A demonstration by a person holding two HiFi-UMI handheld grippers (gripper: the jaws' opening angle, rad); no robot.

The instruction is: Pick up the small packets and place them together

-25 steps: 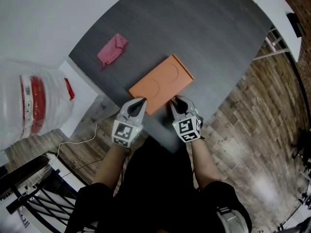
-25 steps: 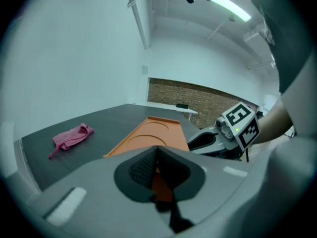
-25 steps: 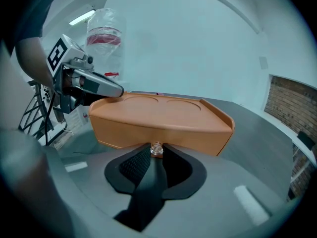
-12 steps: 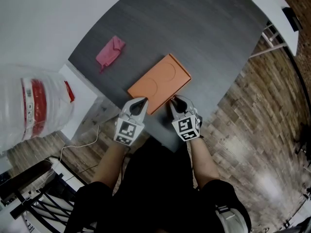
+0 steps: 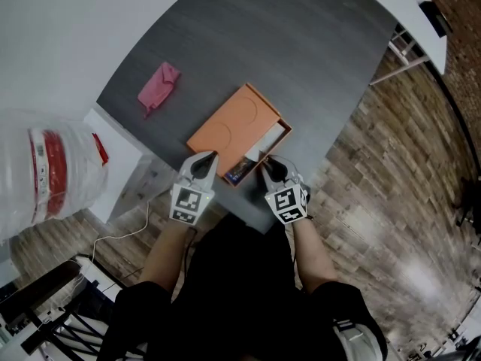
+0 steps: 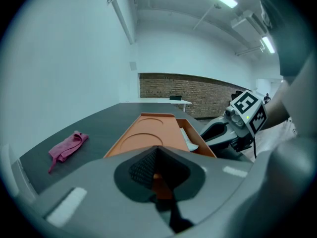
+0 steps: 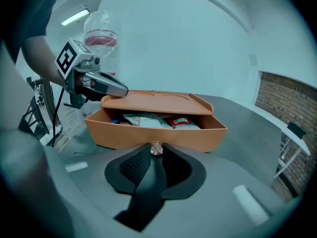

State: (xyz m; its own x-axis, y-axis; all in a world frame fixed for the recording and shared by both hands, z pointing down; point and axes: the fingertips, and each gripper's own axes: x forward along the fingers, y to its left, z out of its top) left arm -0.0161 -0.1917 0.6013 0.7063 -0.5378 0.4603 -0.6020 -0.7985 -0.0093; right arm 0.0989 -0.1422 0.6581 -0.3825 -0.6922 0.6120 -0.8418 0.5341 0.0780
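An orange box lies on the dark table near its front edge, and its drawer stands pulled out on my side. Several small packets show inside, one white and one red; in the head view they show in the drawer gap. My right gripper is shut on the drawer's small clear knob, at the box's near right corner. At the near left corner my left gripper is shut on the box's edge, with orange showing between its jaws.
A pink cloth lies on the table beyond the box, to the left. A large water bottle stands off the table at the left. The table's front edge is close under both grippers. White desks stand at the far right.
The drawer has slid out of the orange box toward me, drawn by the right gripper, and the packets inside now show. The left gripper has stayed on the box.
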